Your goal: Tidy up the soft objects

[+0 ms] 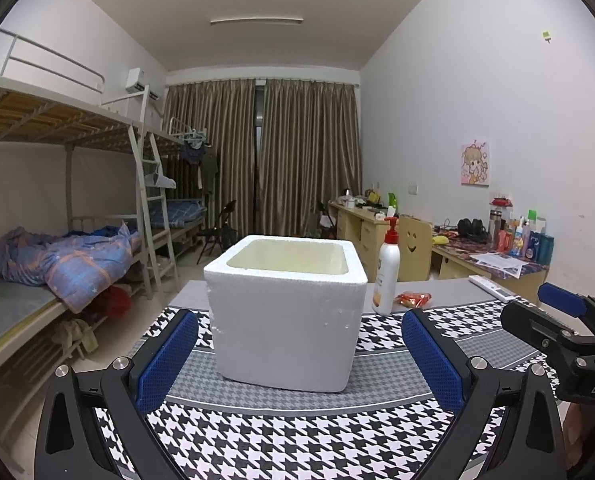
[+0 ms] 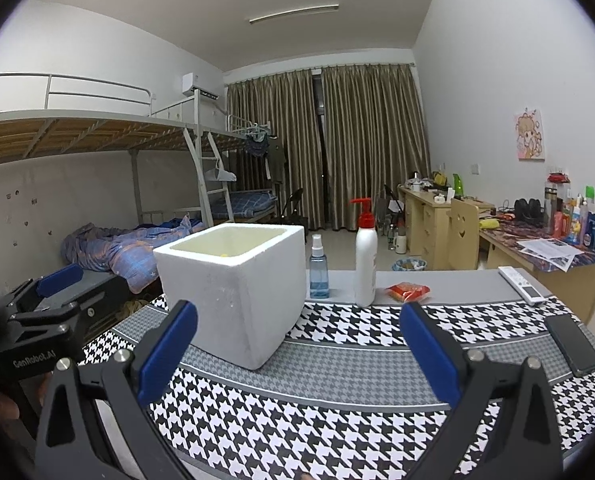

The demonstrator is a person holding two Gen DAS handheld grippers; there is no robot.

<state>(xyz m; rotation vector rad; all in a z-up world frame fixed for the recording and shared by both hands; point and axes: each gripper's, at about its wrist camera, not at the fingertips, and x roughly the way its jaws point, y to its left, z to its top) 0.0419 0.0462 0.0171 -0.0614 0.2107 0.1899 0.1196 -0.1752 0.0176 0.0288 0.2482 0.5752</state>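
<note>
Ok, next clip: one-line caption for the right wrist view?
Open right gripper faces a white foam box on a houndstooth cloth, bottles behind.

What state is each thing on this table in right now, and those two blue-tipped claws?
Foam box: upright, lid off.
Pump bottle: upright, closed.
Spray bottle: upright, partly full.
Red packet: lying flat, sealed.
Remote: lying flat.
Phone: screen dark.
Left gripper: open, empty.
Right gripper: open, empty.

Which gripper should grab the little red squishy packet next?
Probably the right gripper. The red packet lies just beyond its right finger, open and clear. From the left gripper, the foam box fills the middle, and the packet sits off to the right.
</note>
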